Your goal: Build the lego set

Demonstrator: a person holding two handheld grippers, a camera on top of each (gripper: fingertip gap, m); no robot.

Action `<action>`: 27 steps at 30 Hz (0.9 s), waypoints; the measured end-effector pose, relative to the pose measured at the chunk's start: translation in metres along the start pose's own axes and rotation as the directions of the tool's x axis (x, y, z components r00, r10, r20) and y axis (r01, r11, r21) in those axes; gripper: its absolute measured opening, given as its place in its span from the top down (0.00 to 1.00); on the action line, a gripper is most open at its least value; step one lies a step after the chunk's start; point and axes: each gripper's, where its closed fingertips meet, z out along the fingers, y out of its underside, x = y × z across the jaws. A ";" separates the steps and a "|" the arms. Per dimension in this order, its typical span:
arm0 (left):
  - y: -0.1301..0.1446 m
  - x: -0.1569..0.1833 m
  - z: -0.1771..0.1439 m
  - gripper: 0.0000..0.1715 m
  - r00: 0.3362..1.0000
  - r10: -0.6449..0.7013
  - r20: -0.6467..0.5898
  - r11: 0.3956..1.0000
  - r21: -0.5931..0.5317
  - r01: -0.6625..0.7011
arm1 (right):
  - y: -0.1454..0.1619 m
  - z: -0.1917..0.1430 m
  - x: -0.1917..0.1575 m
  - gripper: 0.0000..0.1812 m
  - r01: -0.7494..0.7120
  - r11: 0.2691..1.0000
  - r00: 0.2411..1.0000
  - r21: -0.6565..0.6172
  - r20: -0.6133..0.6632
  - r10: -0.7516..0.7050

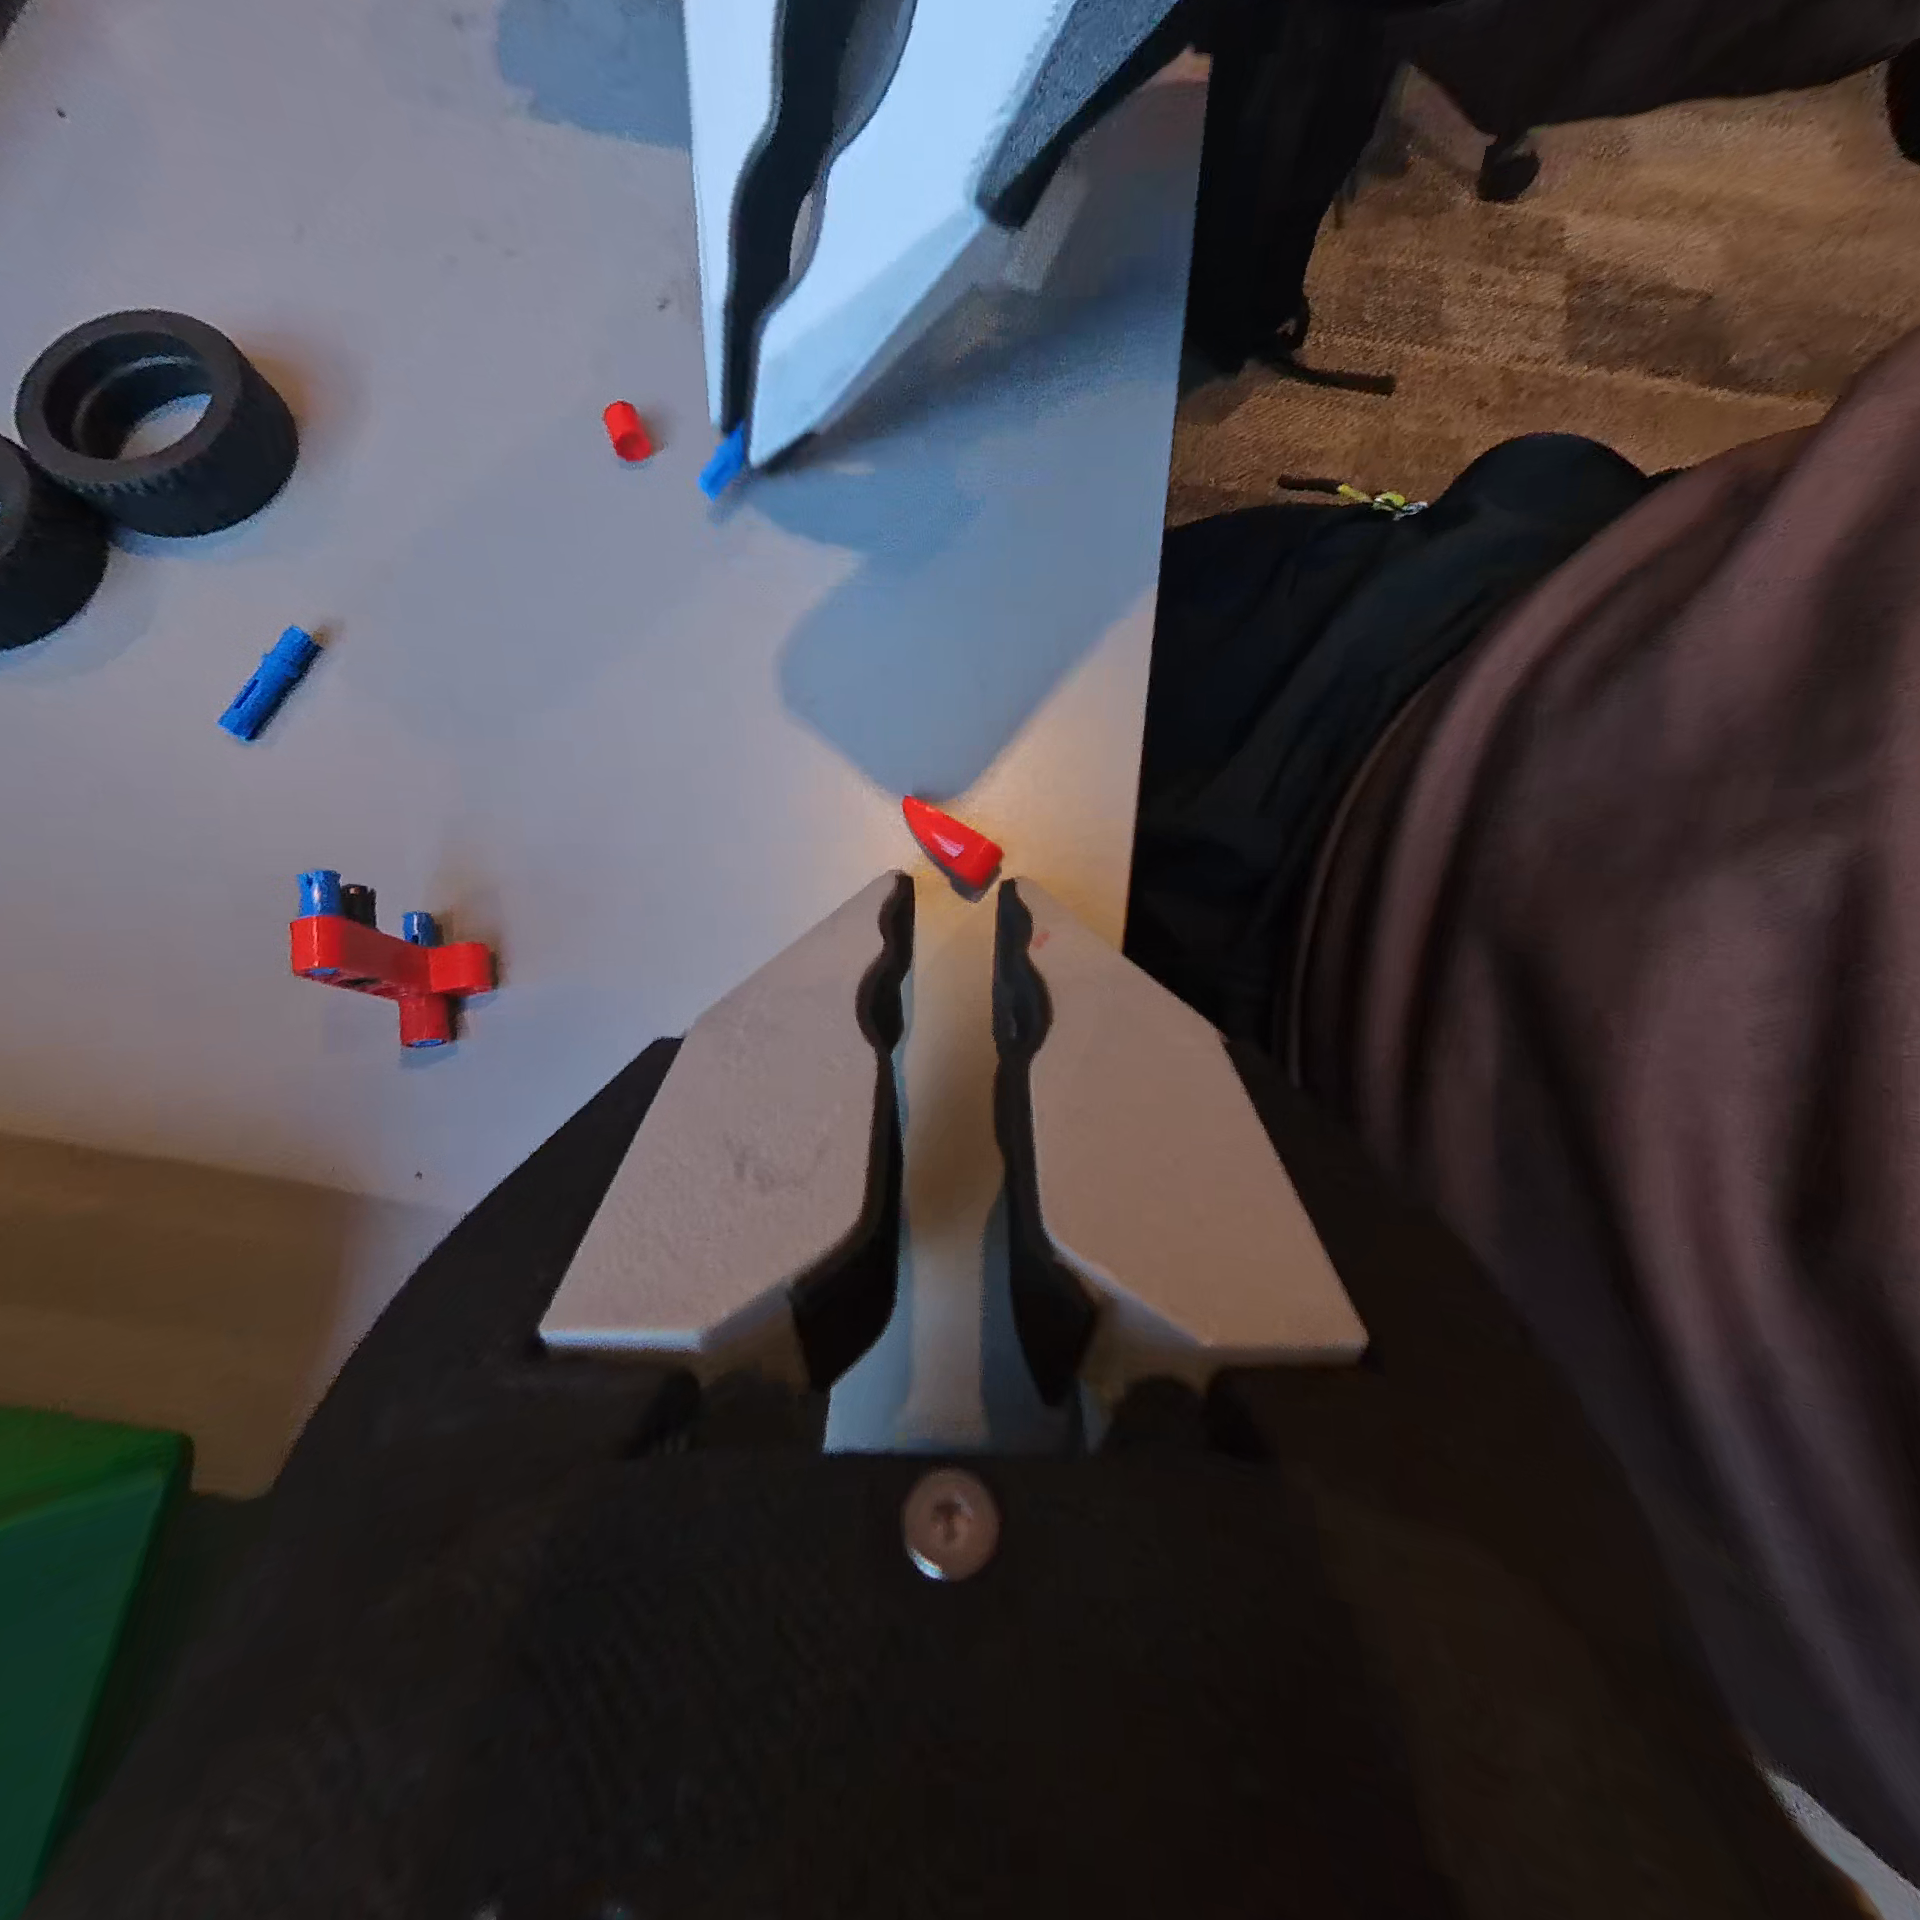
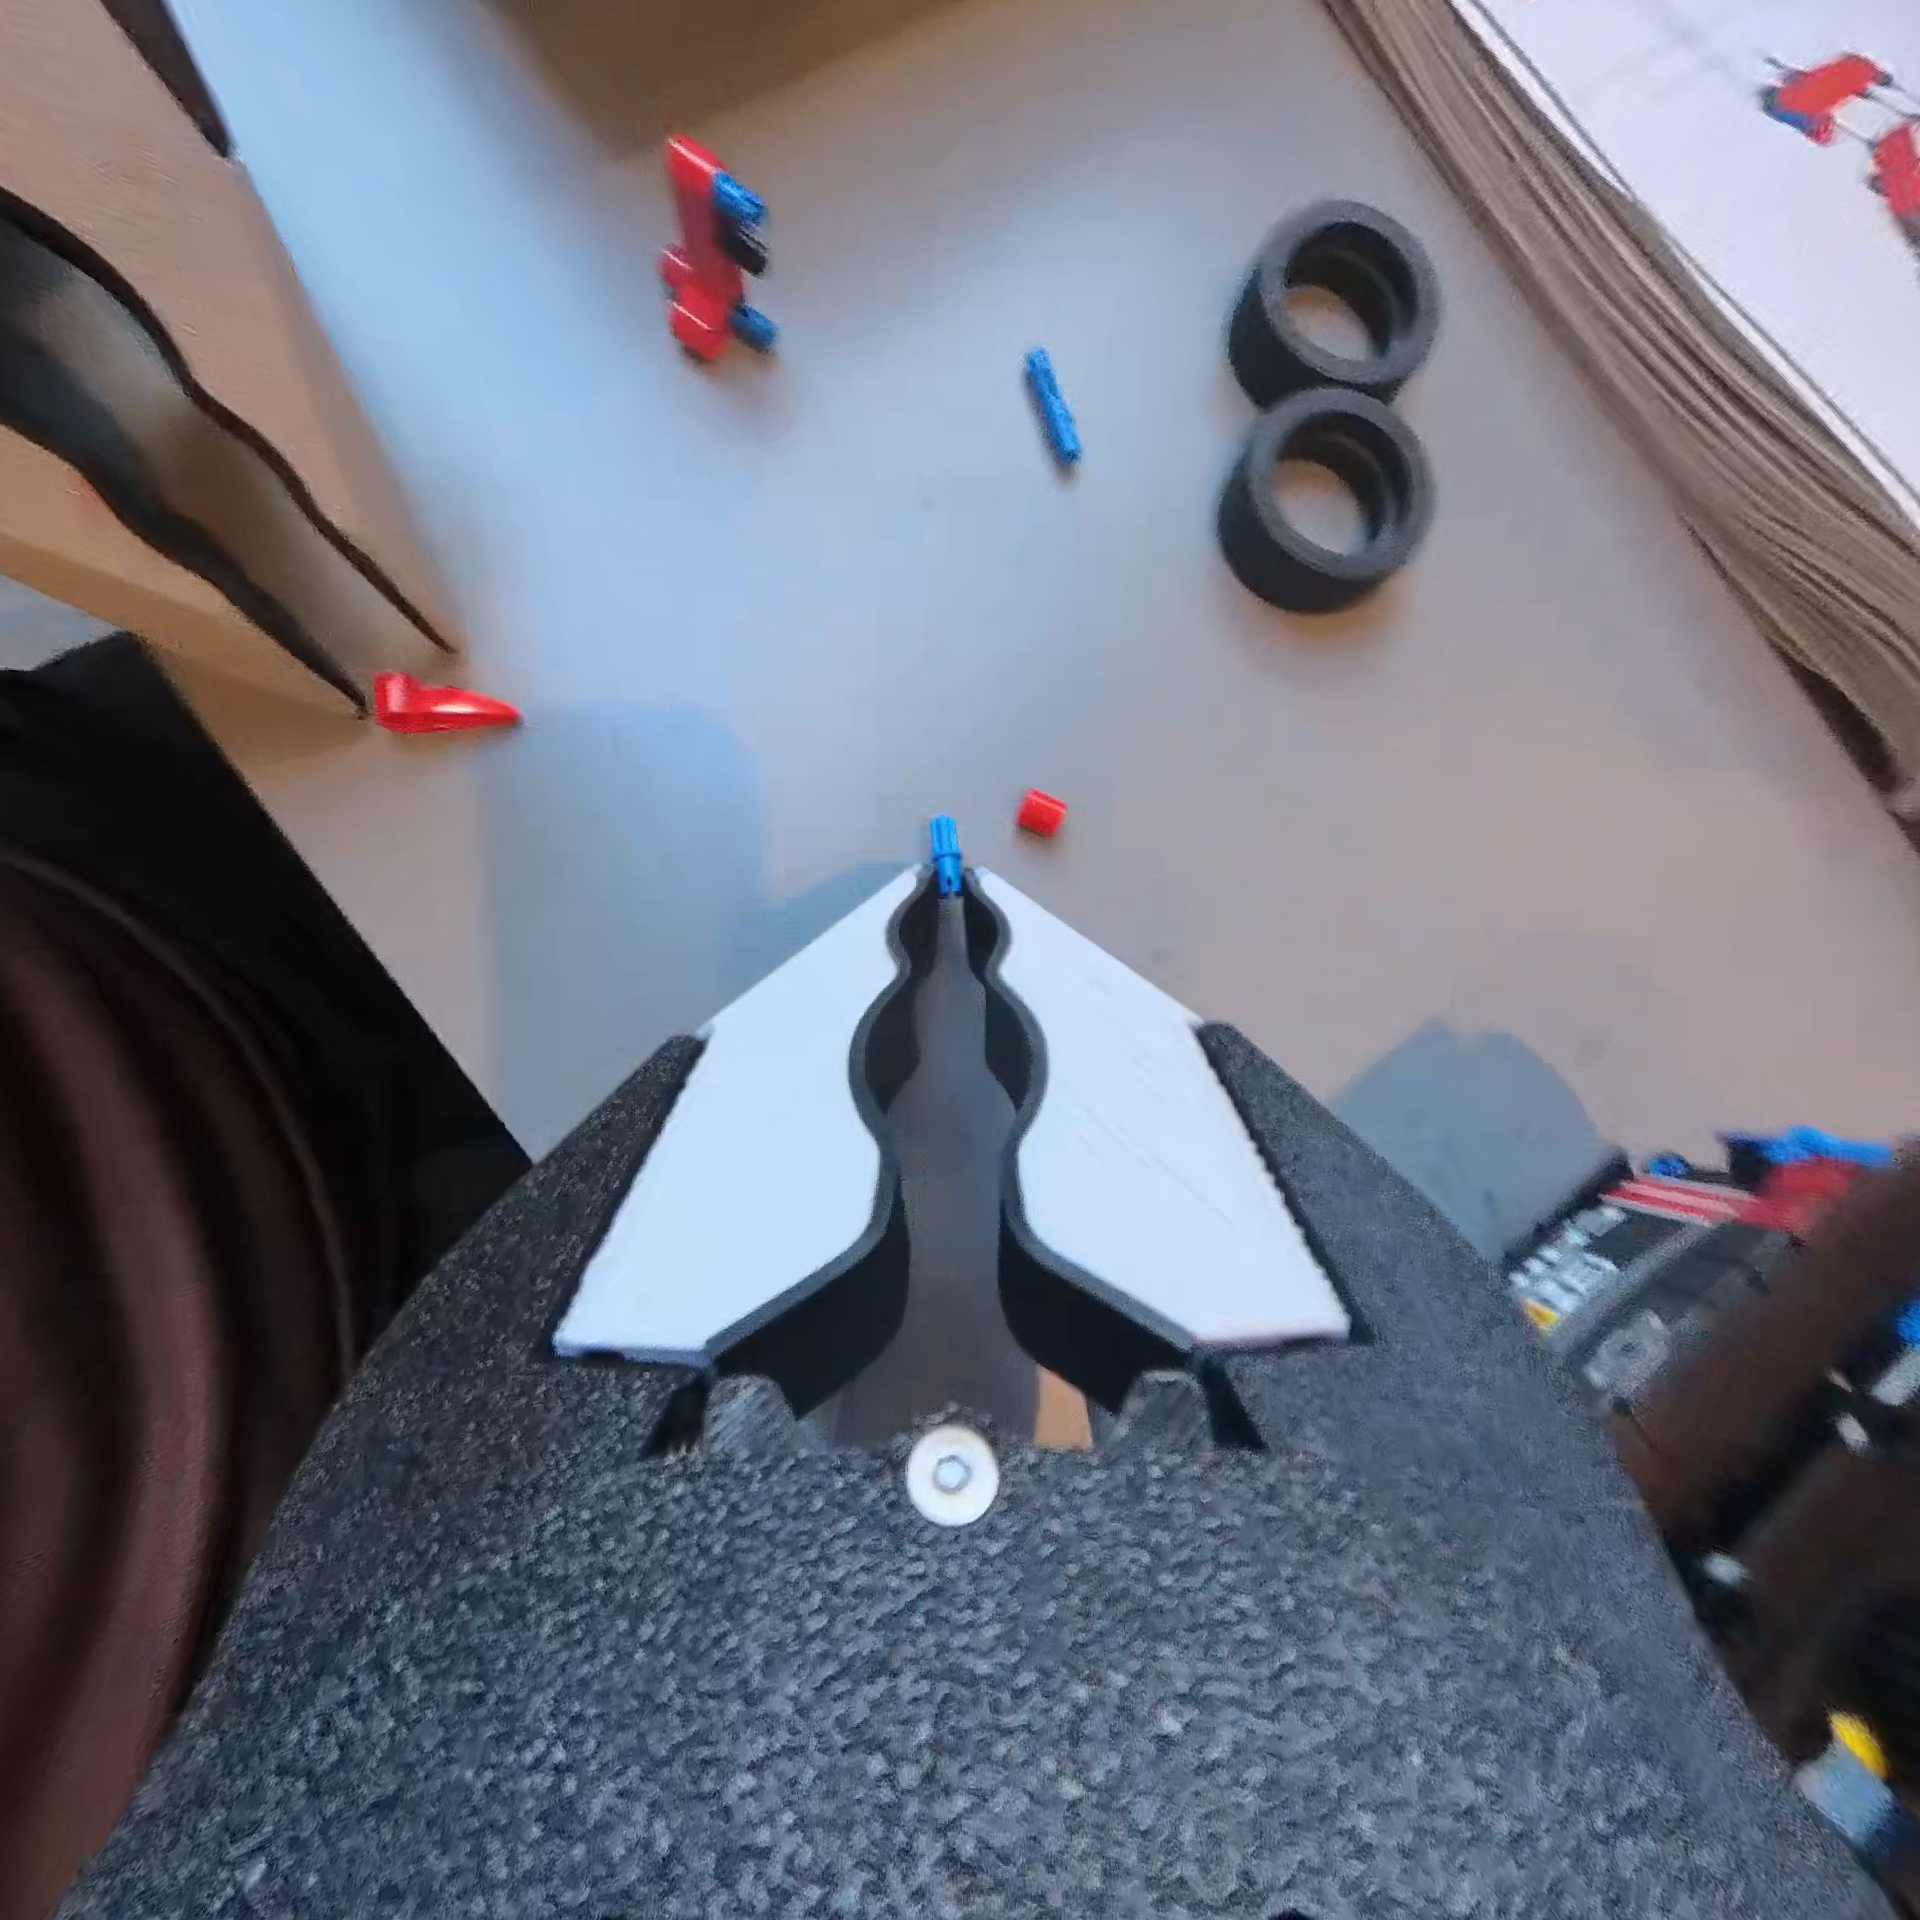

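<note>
My right hand-held gripper [image 2: 945,871] is pinched nearly shut on a short blue pin [image 2: 943,842], which sticks out past the fingertips; the pin sits low over the bench [image 2: 727,623], with a small red bush [image 2: 1041,810] just right of the tips. My left hand-held gripper [image 1: 954,883] stands slightly open and holds nothing; a red curved piece [image 1: 951,842] lies on the bench right at its tips, close to the bench edge. Ahead and left of the left hand-held gripper sits the red connector assembly [image 1: 390,961], already carrying blue pins; a longer blue pin [image 1: 268,683] and two black tyres [image 1: 156,421] lie further off. Judgement: the step in hand is carrying the gripped pin to the assembly; grip is only on the pin's rear, so I should keep it axial, approach the hole squarely, and steady the assembly with the left to prevent sliding.
</note>
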 end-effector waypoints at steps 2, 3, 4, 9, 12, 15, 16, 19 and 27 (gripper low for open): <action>0.000 -0.001 0.000 0.92 1.000 -0.021 -0.011 1.000 0.017 0.021 | 0.006 -0.003 0.005 0.98 -0.001 0.999 0.999 -0.045 -0.041 -0.001; 0.000 -0.002 -0.001 0.92 0.999 -0.031 -0.018 0.999 0.019 0.032 | 0.007 -0.005 0.007 0.98 0.005 0.998 0.998 -0.058 -0.067 -0.009; 0.000 -0.002 -0.001 0.91 0.999 -0.040 -0.023 0.999 0.020 0.041 | 0.009 -0.006 0.011 0.98 0.010 0.998 0.995 -0.070 -0.094 -0.016; 0.002 -0.004 -0.004 0.91 0.999 -0.044 -0.024 0.999 0.021 0.045 | 0.005 0.003 0.016 0.98 0.007 0.998 0.995 -0.069 -0.099 -0.014; 0.002 -0.004 -0.003 0.91 0.999 -0.040 -0.022 0.999 0.021 0.040 | 0.000 0.010 0.022 0.98 0.011 0.998 0.993 -0.061 -0.113 -0.018; 0.003 -0.004 -0.004 0.91 0.999 -0.039 -0.014 0.999 0.022 0.039 | -0.001 0.003 0.026 0.98 0.013 0.999 0.992 -0.047 -0.125 -0.018; 0.003 -0.004 -0.005 0.91 0.999 -0.039 -0.012 0.999 0.023 0.040 | -0.002 0.000 0.021 0.98 0.011 1.000 0.996 -0.029 -0.089 -0.014; 0.003 -0.008 -0.007 0.91 0.999 -0.032 -0.008 0.999 0.032 0.032 | -0.008 -0.005 -0.015 0.98 0.020 0.999 0.995 0.031 0.094 -0.023; -0.003 -0.006 -0.008 0.91 0.990 0.103 -0.092 0.994 -0.014 -0.105 | -0.021 -0.012 -0.079 0.98 0.014 0.994 0.936 0.107 0.349 -0.050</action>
